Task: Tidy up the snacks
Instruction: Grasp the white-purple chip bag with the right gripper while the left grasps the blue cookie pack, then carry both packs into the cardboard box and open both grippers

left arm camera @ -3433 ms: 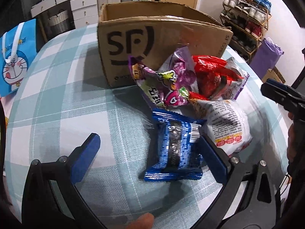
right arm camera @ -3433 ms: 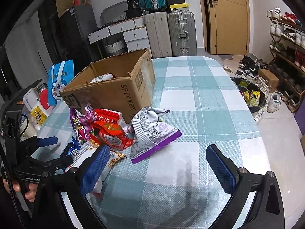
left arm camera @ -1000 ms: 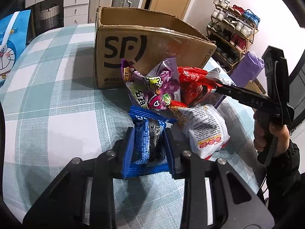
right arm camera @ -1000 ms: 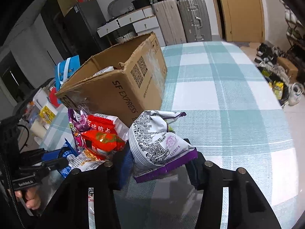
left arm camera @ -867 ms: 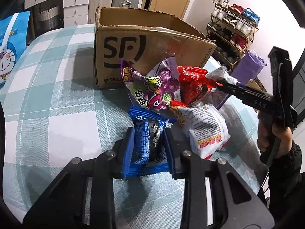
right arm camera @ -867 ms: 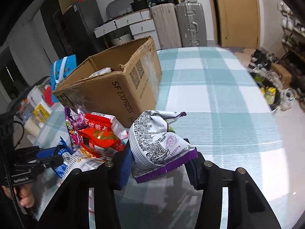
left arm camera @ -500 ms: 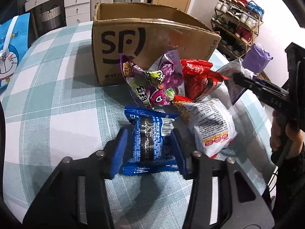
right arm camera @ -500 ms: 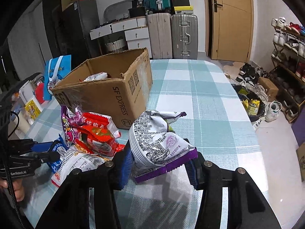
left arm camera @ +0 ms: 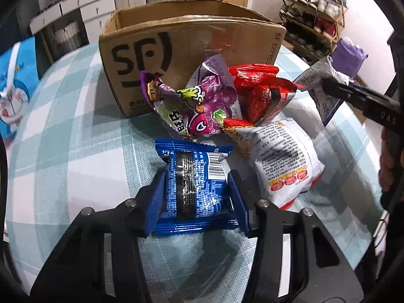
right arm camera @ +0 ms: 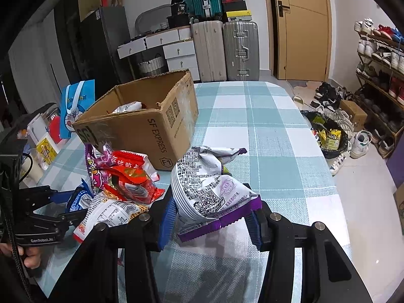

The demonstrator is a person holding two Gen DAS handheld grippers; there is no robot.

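Note:
My left gripper (left arm camera: 197,192) has a blue snack packet (left arm camera: 192,174) between its pads on the checked tablecloth; the pads touch both sides and the jaws are closing. Just beyond it lie a purple gummy bag (left arm camera: 199,101), a red bag (left arm camera: 260,93) and a white bag (left arm camera: 280,161). Behind them stands an open cardboard box (left arm camera: 189,50), seen from the side in the right wrist view (right arm camera: 141,126) with some packets inside. My right gripper (right arm camera: 210,214) is shut on a white-and-purple bag (right arm camera: 202,176), held a little above the cloth to the right of the pile.
The table (right arm camera: 265,126) ends in a rounded edge on the right, with a black bin bag (right arm camera: 328,136) and shoes on the floor past it. A blue cartoon bag (right arm camera: 75,106) stands left of the box. Suitcases (right arm camera: 240,50) line the back wall.
The left pads stand wider on the blue packet, which has spread out from its pinched shape. The right gripper has lifted its white-and-purple bag slightly and drawn it away from the pile.

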